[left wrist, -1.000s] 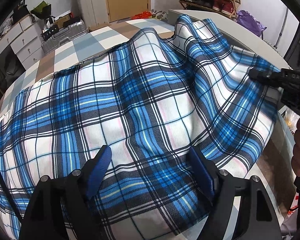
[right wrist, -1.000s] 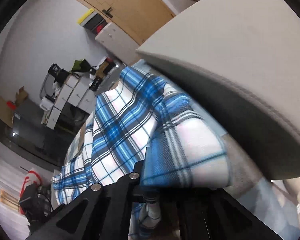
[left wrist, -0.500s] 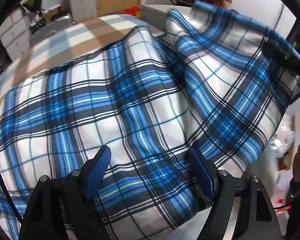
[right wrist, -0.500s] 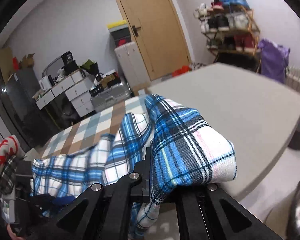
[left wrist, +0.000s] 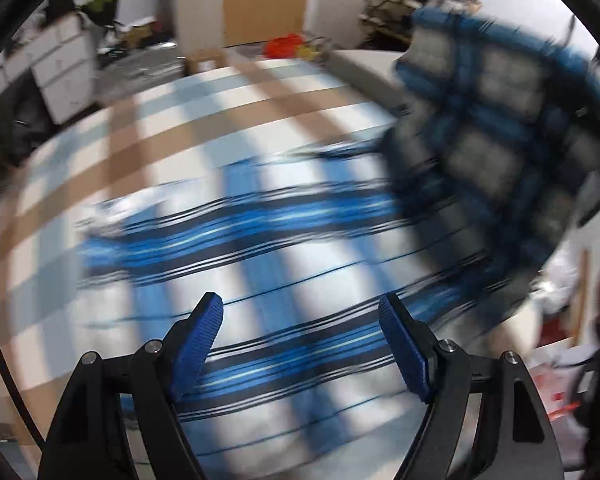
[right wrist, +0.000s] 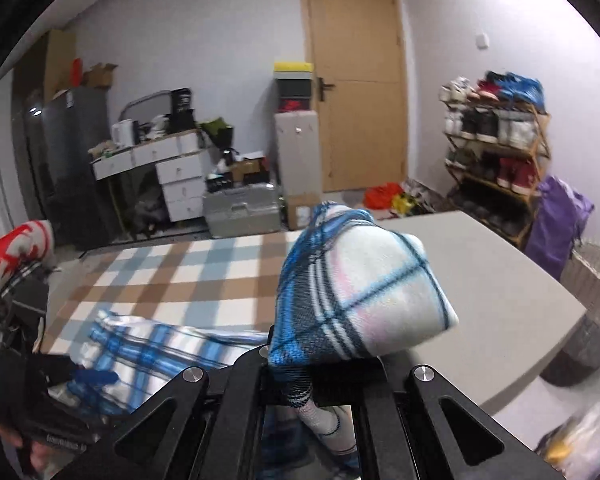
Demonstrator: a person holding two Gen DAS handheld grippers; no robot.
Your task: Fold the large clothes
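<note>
Plaid cloth lay across the checked tabletop, its right part raised in the air and badly blurred in the left wrist view. The right claw was clamped on a bunched corner of the cloth, which ballooned above its jaws. The left claw stood wide apart over the near part of the cloth, holding nothing.

The main risk, I judged, was the single grip: a thick wad pinched at one point could slip free if swung fast. With the left claw empty, the near edge was unpinned, so the whole cloth could drag or skew and the fold land crooked. The raised part hung near the tabletop's right edge and might slide off there.
</note>
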